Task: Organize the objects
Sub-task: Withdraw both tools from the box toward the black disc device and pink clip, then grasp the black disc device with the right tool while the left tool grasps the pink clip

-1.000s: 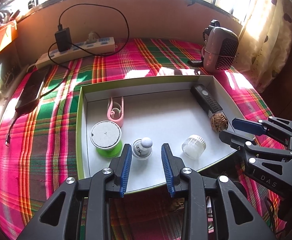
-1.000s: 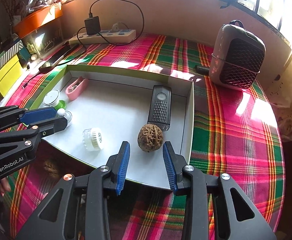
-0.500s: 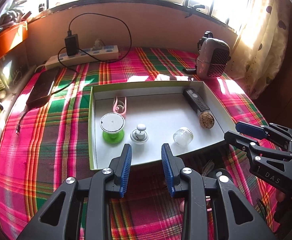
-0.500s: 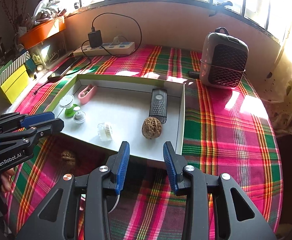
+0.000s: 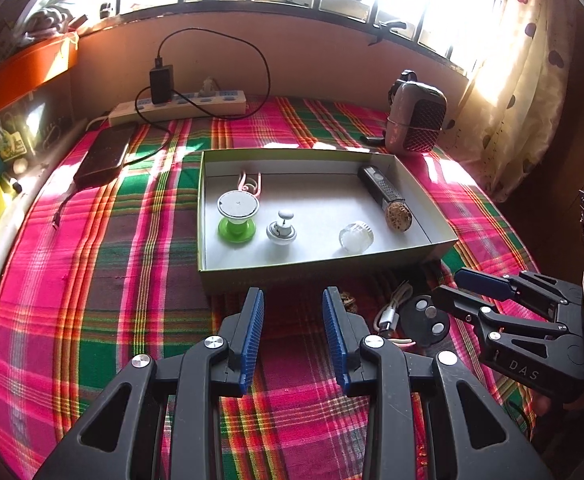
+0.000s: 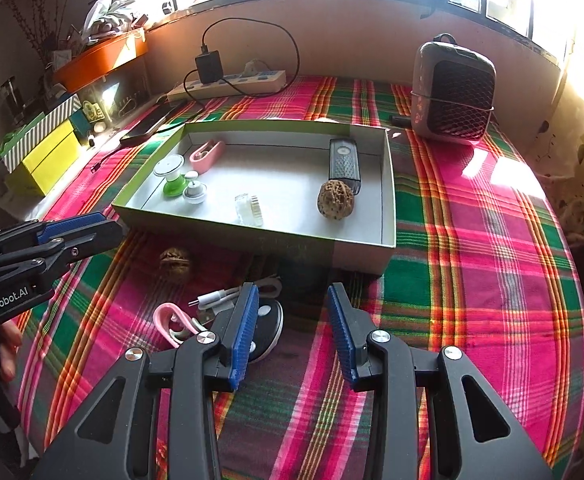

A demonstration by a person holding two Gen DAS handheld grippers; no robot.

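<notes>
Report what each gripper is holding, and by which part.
Nothing is held. The left gripper stands open over the plaid cloth; the right gripper is opening, with nothing between its blue pads.

Ahead of both sets of jaws a box sat on the tablecloth. In it a walnut lay touching the remote behind it, with a small jar to its left and a spool and clip farther left. Between the box and the right jaws lay a second walnut, a cable and a disc.
</notes>
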